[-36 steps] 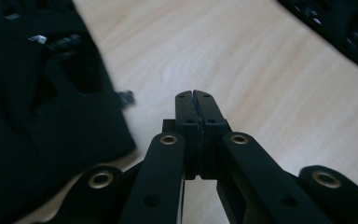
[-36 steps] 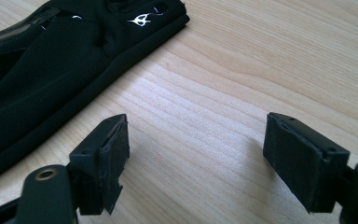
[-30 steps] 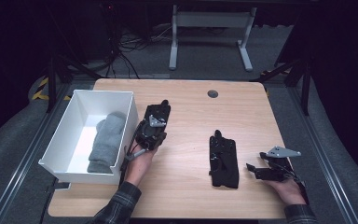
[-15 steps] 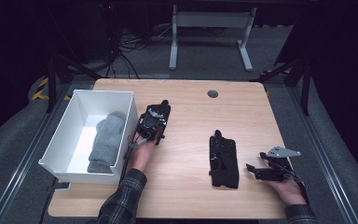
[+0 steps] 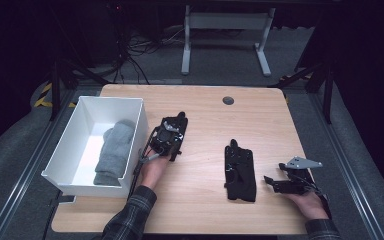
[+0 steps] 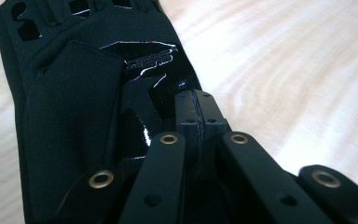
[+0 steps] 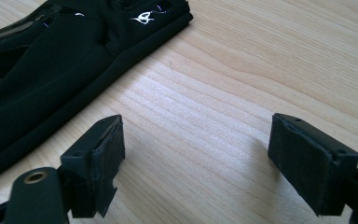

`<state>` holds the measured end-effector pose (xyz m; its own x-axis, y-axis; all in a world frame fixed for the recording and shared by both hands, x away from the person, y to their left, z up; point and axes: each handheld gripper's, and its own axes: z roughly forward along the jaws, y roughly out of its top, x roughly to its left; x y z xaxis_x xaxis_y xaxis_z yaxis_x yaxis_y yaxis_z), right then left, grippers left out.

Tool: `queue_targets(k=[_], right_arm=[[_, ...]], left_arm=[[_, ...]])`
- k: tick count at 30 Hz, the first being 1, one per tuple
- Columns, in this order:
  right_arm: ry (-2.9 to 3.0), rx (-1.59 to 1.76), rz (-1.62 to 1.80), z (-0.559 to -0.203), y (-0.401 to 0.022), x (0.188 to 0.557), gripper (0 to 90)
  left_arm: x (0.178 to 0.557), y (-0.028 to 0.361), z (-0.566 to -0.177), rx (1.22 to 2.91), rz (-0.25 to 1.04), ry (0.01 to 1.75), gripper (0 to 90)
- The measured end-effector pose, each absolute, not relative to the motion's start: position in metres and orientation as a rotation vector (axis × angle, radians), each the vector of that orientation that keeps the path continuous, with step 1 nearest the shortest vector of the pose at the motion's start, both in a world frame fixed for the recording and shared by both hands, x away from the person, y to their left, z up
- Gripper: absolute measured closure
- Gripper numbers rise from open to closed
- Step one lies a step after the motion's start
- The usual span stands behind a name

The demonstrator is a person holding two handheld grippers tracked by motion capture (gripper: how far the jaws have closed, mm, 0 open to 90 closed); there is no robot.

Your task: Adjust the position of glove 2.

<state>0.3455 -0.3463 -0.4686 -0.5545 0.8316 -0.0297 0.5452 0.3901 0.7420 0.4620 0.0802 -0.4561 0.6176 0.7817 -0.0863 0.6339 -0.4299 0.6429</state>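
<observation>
A black glove [image 5: 181, 120] lies on the wooden table [image 5: 200, 200] beside the white bin; in the left gripper view the glove [image 6: 74, 88] shows a glossy logo patch. My left gripper [image 5: 176, 128] is shut, its tips [image 6: 196, 100] resting against that glove with no fabric seen between the pads. A second black glove [image 5: 240, 172] lies flat right of centre. My right gripper [image 5: 273, 183] stands open just right of it, low over bare wood [image 7: 196, 144], with the glove's edge [image 7: 42, 65] off to its left and nothing between the jaws.
A white bin [image 5: 62, 160] at the table's left holds a rolled grey cloth [image 5: 112, 150]. A dark cable grommet [image 5: 227, 100] sits near the far edge. Bare wood runs between the two gloves and along the near edge. The floor beyond is dark, with desk legs.
My left gripper has sunk a little onto the glove by the bin, still shut. The right gripper and the second glove have not moved.
</observation>
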Motion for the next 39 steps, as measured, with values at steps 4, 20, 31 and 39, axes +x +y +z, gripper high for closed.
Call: queue_targets(k=[4, 20, 31, 39], right_arm=[[2.257, 1.188, 0.980, -0.469, -0.346, 0.346, 18.5], [2.254, 1.199, 0.975, -0.469, -0.346, 0.346, 16.5], [2.254, 1.199, 0.975, -0.469, -0.346, 0.346, 16.5], [2.254, 1.199, 0.975, -0.469, -0.346, 0.346, 16.4]], left_arm=[[0.450, 0.072, -0.456, 2.218, 0.241, 1.042, 89.9], [0.404, 0.041, -0.456, 2.280, 0.024, 0.854, 90.0], [0.398, 0.036, -0.448, 2.261, 0.009, 0.814, 89.4], [0.413, 0.063, -0.438, 2.228, 0.156, 0.905, 89.4]])
